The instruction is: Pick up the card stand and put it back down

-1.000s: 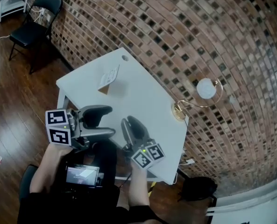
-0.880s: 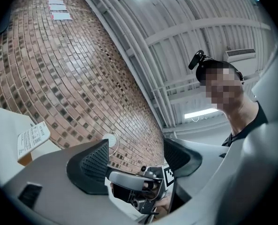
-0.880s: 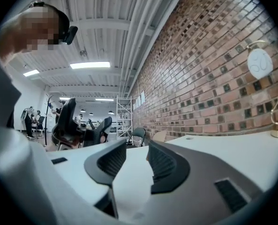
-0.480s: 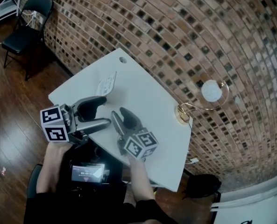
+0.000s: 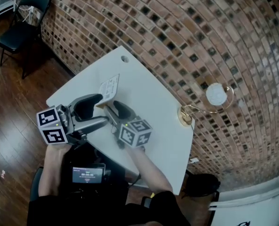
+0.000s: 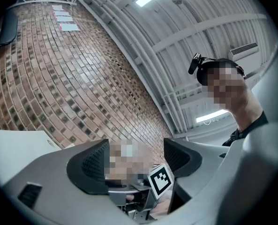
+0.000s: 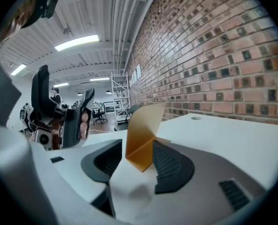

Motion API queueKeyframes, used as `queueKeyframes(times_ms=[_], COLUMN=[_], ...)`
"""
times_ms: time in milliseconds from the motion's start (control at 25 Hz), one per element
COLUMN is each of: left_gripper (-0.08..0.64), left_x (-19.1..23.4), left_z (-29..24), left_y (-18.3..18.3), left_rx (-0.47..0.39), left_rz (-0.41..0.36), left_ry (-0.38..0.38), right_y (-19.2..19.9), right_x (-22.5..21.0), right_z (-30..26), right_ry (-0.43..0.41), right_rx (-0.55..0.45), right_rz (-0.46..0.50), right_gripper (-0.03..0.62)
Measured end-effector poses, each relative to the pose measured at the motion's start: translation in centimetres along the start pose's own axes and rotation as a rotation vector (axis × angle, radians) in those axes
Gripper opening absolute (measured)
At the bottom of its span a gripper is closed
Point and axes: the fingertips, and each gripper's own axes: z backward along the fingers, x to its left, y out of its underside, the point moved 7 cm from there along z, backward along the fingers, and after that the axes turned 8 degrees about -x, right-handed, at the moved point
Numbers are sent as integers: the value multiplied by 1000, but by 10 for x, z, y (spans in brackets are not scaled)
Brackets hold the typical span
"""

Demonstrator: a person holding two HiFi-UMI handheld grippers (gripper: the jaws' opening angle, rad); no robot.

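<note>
The card stand (image 5: 109, 85) is a folded amber holder with a white card, upright on the white table (image 5: 151, 98). My right gripper (image 5: 115, 109) reaches it from the near side. In the right gripper view the stand (image 7: 141, 139) sits between the open jaws, which have just been opening; the pads do not press on it. My left gripper (image 5: 101, 110) hovers over the table's near left edge, tilted upward, open with nothing between its fingers (image 6: 89, 165). It also shows at the left of the right gripper view (image 7: 59, 111).
A gold lamp (image 5: 210, 97) with a white globe stands at the table's right edge. A cable hole (image 5: 124, 59) marks the far corner. The brick wall (image 5: 191, 32) runs behind the table. A black folding chair (image 5: 17, 29) stands on the wood floor at far left.
Both grippers have moved forward over the table toward the card stand. The right gripper's jaws have spread and now straddle the stand.
</note>
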Motion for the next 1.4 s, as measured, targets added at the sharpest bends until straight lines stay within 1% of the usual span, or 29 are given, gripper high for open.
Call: queueKeyframes(times_ms=[80,160,280,360,440,480,520,560,640,840,960,1040,1160,1200,1240,1280,1400], left_gripper=[360,360,360,360,360,360,360,360,360,360,360,360,360,360,360,360,360], left_x=[2,1,-2,-5,-6,-7,-7,-7,-7,-8,-8,-9,-9,-9,-9,-9,-10], left_z=[4,7,10,13,17,19,20,21,20,12,8,4,-1,-3,-4,-5,-10], left_y=[0,-2,-3,-3,-4,-6,-7,-7,-7,1,5,8,12,13,14,16,19], left_rx=[-2,-1,3,7,10,10,9,9,12,38,51,64,83,87,92,97,118], left_rz=[4,2,-8,-14,-18,-19,-18,-18,-16,-7,-3,-2,0,2,4,5,4], left_ry=[-8,-14,-16,-16,-18,-22,-26,-29,-30,-24,-18,-15,-10,-10,-9,-7,4], right_y=[-1,0,0,1,0,-1,-1,-2,-3,-7,-7,-5,-3,-3,-3,-4,-9], right_x=[4,5,0,-3,-9,-13,-19,-24,-32,-42,-40,-40,-43,-45,-47,-49,-57], right_z=[-14,-28,-42,-44,-39,-34,-30,-24,-16,-17,-29,-37,-38,-36,-33,-29,-14], right_ry=[-7,8,36,41,62,86,111,130,142,83,64,57,31,18,3,-16,-95], right_rx=[16,23,26,25,21,18,15,13,9,-10,15,33,30,26,20,12,-44], right_rz=[18,23,5,-17,-45,-61,-77,-90,-96,-73,-41,-41,-66,-80,-95,-112,-194], right_gripper=[233,233,235,231,197,167,95,75,75,87,96,95,82,69,41,30,28])
